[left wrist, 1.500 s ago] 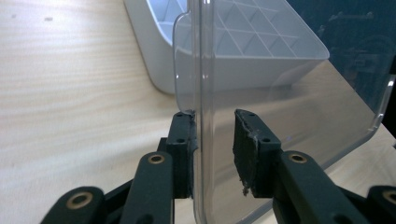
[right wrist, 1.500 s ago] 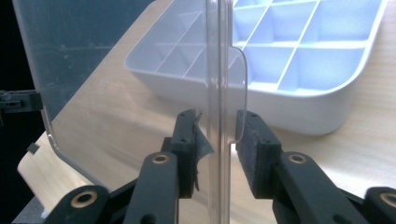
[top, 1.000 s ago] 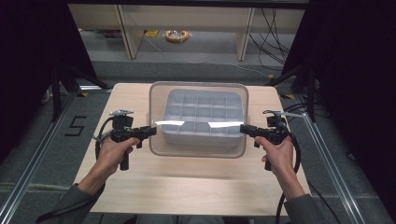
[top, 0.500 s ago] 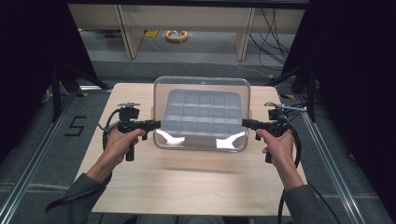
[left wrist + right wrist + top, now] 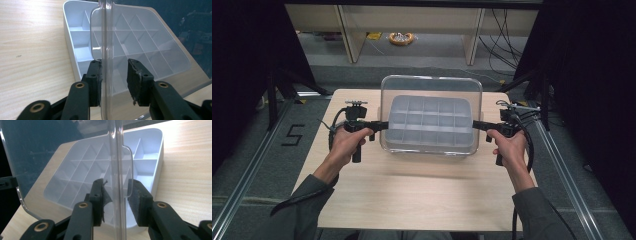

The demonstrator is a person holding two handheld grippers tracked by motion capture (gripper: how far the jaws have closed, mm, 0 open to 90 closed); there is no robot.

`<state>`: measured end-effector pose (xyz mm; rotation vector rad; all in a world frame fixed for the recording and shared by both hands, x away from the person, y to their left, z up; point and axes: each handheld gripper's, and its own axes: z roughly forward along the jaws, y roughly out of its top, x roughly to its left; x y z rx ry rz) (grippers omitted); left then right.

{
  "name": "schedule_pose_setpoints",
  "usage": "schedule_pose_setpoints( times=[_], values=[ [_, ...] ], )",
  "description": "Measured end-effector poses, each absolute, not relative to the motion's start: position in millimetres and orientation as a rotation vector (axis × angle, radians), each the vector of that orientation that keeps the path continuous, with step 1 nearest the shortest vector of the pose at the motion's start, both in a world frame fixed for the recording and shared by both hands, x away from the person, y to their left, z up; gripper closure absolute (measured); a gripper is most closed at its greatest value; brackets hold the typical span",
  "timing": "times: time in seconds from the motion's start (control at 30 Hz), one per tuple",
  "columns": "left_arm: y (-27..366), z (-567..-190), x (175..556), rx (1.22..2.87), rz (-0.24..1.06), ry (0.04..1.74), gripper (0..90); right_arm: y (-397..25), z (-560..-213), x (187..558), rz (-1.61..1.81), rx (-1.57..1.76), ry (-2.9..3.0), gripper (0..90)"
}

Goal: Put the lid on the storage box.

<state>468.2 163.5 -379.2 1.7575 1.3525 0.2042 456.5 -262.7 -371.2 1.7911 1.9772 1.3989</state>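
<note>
On the table (image 5: 412,200) sits a white divided tray (image 5: 430,125), near the far edge. Above it we hold a clear lid (image 5: 432,85) raised on edge, tilted up from the tray. Our left gripper (image 5: 114,82) straddles the lid's left rim, jaws partly open, one pad touching the plastic, the other apart from it. Our right gripper (image 5: 115,200) straddles the right rim likewise, with gaps showing on both sides of the plastic.

Clear glossy plastic lid (image 5: 110,37); white matt plastic tray (image 5: 80,42); pale wood-grain tbl (image 5: 412,195)
</note>
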Motion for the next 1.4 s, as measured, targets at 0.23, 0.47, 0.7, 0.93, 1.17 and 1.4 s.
schedule_pose_setpoints(
  times=[0.23, 0.47, 0.7, 0.93, 1.17, 1.4],
  values=[
    [157, -380, 486, 1.777, 0.194, 1.376, 61.9, -265, -373, 473, 1.345, 1.876, 1.971, 65.3],
    [154, -387, 501, 1.763, 0.169, 1.425, 61.3, -263, -376, 486, 1.351, 1.983, 1.941, 64.9],
    [154, -391, 508, 1.764, 0.169, 1.431, 61.1, -261, -381, 495, 1.323, 1.97, 1.94, 63.9],
    [151, -393, 514, 1.76, 0.165, 1.465, 59.1, -257, -382, 506, 1.255, 1.984, 1.955, 61.6],
    [147, -399, 521, 1.764, 0.173, 1.494, 58.2, -256, -387, 513, 1.188, 2.012, 1.962, 59.7],
    [141, -408, 527, 1.774, 0.181, 1.523, 55.7, -253, -397, 523, 1.184, 2.095, 1.914, 57.1]
  ],
)
